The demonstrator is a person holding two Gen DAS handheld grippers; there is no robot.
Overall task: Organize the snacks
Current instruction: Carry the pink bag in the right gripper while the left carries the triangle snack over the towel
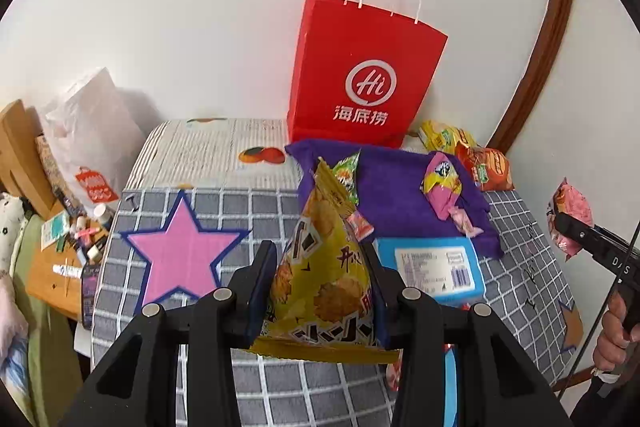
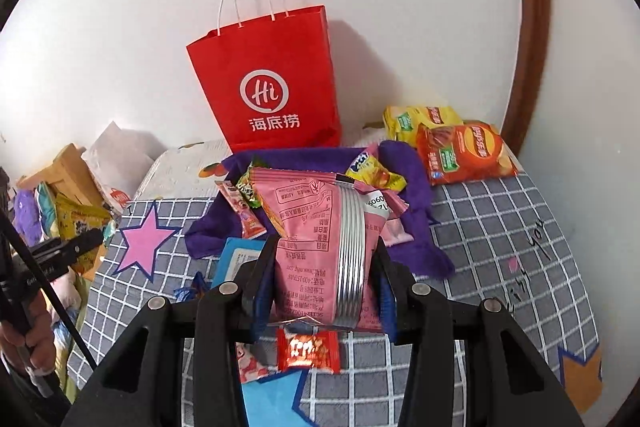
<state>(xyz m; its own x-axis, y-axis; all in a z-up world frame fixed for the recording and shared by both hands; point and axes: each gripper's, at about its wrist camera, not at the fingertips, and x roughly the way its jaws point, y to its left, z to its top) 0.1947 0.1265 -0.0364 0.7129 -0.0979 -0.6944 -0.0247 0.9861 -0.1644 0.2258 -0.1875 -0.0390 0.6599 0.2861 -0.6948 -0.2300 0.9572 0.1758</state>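
Observation:
My left gripper [image 1: 318, 259] is shut on a yellow chip bag [image 1: 320, 267] and holds it above the grid-patterned bed cover. My right gripper [image 2: 320, 259] is shut on a pink snack bag [image 2: 320, 243], also seen at the far right of the left wrist view [image 1: 570, 215]. A red paper bag [image 1: 364, 75] stands open against the wall behind a purple cloth [image 1: 400, 187]; it also shows in the right wrist view [image 2: 272, 83]. Small candies and packets lie on the purple cloth [image 2: 416, 183]. A red candy [image 2: 308, 349] lies below my right gripper.
Orange and yellow chip bags [image 2: 464, 151] lie at the back right by the wall. A blue box [image 1: 432, 267] lies on the grid bed cover [image 1: 240, 207] with a pink star. A cluttered low table [image 1: 68, 247] and white plastic bag [image 1: 88, 131] stand at the left.

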